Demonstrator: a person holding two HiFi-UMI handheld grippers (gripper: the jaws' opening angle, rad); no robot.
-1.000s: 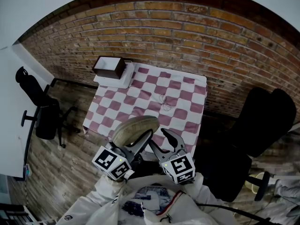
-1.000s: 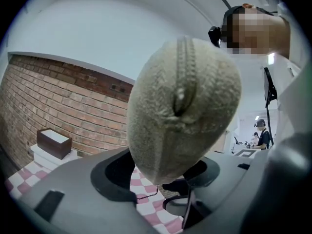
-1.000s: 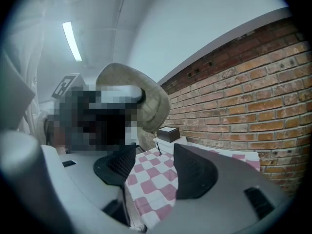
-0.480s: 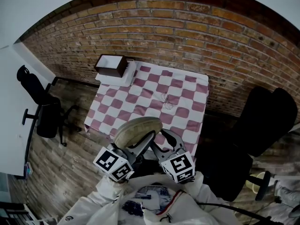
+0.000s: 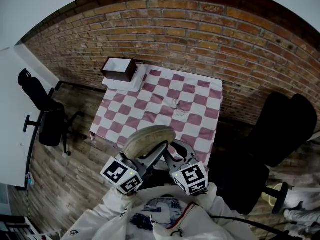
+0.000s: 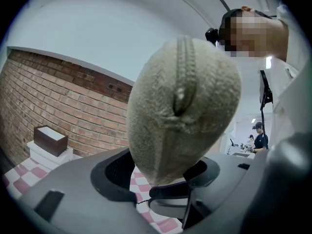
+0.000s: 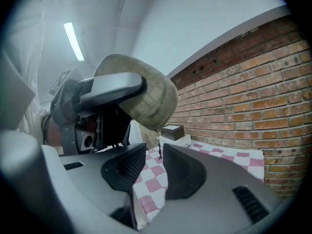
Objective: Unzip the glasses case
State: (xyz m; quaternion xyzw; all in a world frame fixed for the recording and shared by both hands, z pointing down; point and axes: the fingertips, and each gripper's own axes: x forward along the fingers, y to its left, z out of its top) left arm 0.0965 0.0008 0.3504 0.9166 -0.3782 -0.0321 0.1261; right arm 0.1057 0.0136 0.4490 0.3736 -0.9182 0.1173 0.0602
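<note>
Brick wall (image 5: 200, 29) stands behind the checked table (image 5: 200, 101). Above the table's near edge, the left gripper (image 6: 163, 186) is clamped on one end of the glasses case (image 5: 148, 138). Its zip is closed, so I cannot see inside. The right gripper (image 7: 155, 155) has just been closing, but its jaws are not together, and the thin zip pull (image 7: 158, 147) hangs between them. I fear the jaws miss this cord, or a hard tug drags the case loose. At the table's far left corner an open box (image 5: 117, 70) looks empty; glasses (image 5: 177, 109) lie mid-table.
</note>
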